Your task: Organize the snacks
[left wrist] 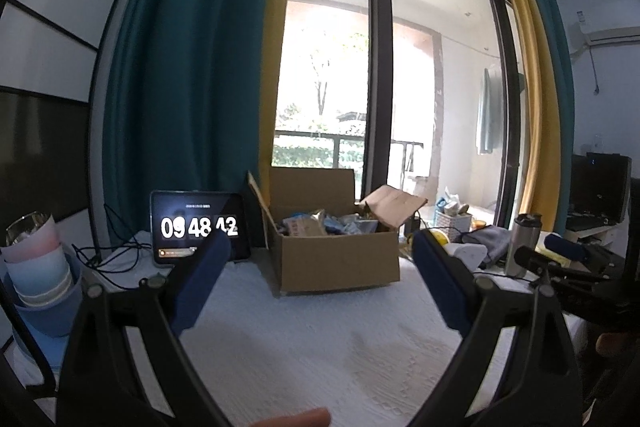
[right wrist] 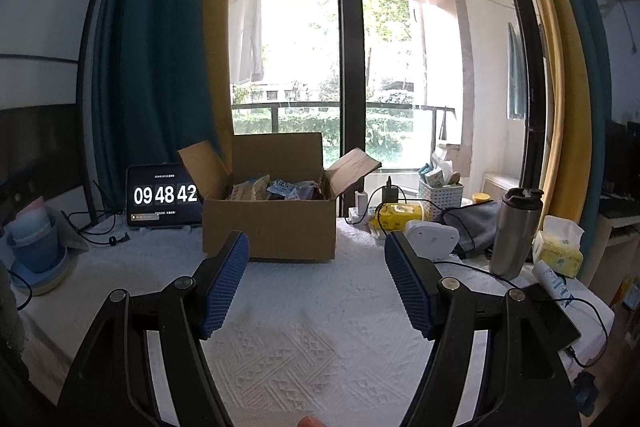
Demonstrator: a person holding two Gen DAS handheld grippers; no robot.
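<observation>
While daylight pours through the big window [right wrist: 400, 59] behind it, a white quilted tabletop [right wrist: 304, 331] spreads under both views. At the table's far side, roughly centred, a cardboard box [right wrist: 268, 227] stands with its flaps up, and the snack packets [right wrist: 276, 189] lie piled inside it. Left of the box, a tablet [right wrist: 162, 197] reads 09 48 42; further left sit stacked blue bowls [left wrist: 38, 275]. Right of the box stands a steel tumbler [right wrist: 516, 231], with a yellow tissue pack [right wrist: 558, 247] just beside it. Well short of the box, the left gripper [left wrist: 320, 287] and the right gripper [right wrist: 316, 283] both hover with jaws spread wide, holding nothing.
</observation>
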